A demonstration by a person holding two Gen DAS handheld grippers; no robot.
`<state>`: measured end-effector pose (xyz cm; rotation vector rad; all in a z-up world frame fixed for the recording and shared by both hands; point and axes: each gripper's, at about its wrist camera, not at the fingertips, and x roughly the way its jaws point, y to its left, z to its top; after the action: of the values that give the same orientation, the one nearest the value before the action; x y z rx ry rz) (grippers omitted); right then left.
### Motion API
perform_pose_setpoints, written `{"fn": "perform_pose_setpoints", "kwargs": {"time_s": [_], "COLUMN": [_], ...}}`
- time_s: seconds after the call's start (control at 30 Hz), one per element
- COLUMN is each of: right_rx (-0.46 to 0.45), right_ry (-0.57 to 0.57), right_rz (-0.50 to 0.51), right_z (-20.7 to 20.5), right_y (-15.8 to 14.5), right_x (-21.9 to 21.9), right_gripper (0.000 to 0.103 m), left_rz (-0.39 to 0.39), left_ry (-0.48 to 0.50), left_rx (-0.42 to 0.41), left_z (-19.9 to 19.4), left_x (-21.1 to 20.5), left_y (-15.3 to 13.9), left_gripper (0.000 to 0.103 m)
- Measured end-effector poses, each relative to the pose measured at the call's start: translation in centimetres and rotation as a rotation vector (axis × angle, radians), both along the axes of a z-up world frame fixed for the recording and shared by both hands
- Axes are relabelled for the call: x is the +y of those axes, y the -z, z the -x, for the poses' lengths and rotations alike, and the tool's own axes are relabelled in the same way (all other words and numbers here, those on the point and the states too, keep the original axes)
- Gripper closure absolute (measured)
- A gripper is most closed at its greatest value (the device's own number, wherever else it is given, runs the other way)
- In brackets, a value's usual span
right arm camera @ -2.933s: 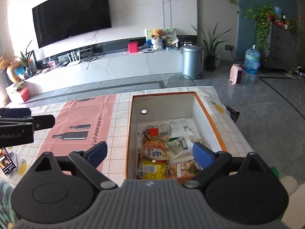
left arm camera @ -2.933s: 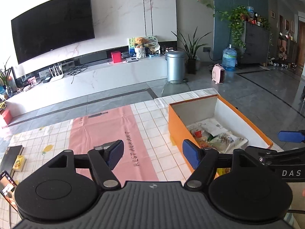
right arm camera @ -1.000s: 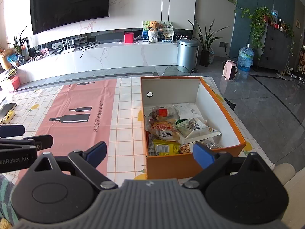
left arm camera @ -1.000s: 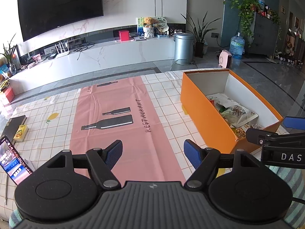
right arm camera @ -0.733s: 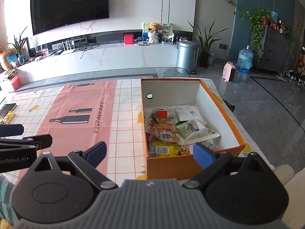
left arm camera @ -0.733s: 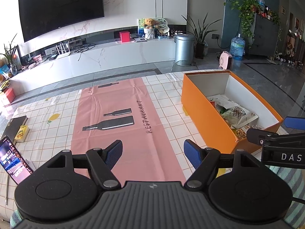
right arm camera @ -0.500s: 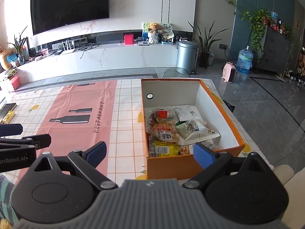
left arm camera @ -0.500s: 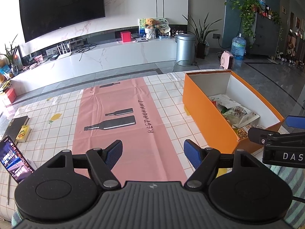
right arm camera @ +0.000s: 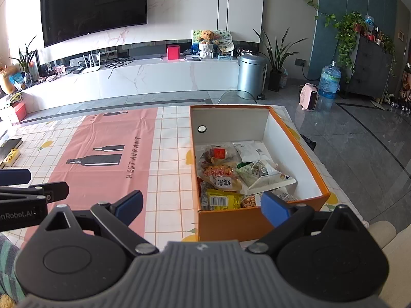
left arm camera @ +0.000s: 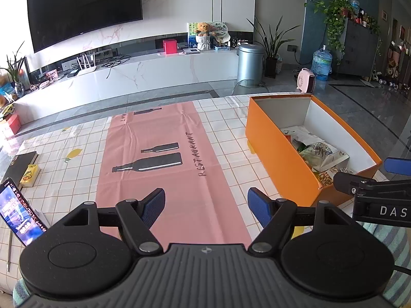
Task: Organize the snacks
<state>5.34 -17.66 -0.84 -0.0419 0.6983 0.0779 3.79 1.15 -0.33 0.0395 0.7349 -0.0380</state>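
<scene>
An open orange box (right arm camera: 303,154) with white inner walls stands on the right of the table, and its long orange side (left arm camera: 277,151) faces the left wrist view. Several snack packets (right arm camera: 231,174) lie in its near half; the far half is bare. My right gripper (right arm camera: 201,204) is open and holds nothing, hanging just in front of the box's near end. My left gripper (left arm camera: 206,204) is open and holds nothing, over the pink runner (left arm camera: 164,159) to the left of the box.
A checked tablecloth (left arm camera: 77,159) covers the table. A lit phone (left arm camera: 20,213), a yellow packet (left arm camera: 29,175) and a dark book (left arm camera: 21,163) lie at the left edge. Beyond the table are a floor, a TV wall and a bin (right arm camera: 251,73).
Both grippers have drawn back towards the near table edge and risen since 2.9 s ago; over the last second they barely drift. Both stay open. The box and packets have not moved.
</scene>
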Motion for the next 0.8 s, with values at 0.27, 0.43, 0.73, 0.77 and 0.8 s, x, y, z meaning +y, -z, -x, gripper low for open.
{"fn": "perform_pose_setpoints", "kwargs": {"time_s": [0.27, 0.43, 0.73, 0.77, 0.8], "right_rx": [-0.002, -0.005, -0.006, -0.006, -0.006], "right_ry": [-0.006, -0.007, -0.011, -0.013, -0.013], "right_rz": [0.0, -0.001, -0.003, -0.004, -0.004], "right_z": [-0.07, -0.11, -0.04, 0.01, 0.03], "right_y": [-0.06, -0.07, -0.08, -0.1, -0.1], "right_x": [0.09, 0.19, 0.37, 0.36, 0.39], "right_gripper": [0.008, 0.007, 0.007, 0.007, 0.007], "left_rz": [-0.021, -0.006, 0.002, 0.006, 0.007], "left_ry": [-0.006, -0.006, -0.013, -0.014, -0.015], "left_rx": [-0.009, -0.012, -0.012, -0.012, -0.012], "left_z": [0.09, 0.21, 0.41, 0.37, 0.37], "left_x": [-0.34, -0.15, 0.08, 0.21, 0.28], "left_y": [-0.2, -0.36, -0.63, -0.7, -0.75], "left_gripper": [0.017, 0.017, 0.017, 0.017, 0.017]}}
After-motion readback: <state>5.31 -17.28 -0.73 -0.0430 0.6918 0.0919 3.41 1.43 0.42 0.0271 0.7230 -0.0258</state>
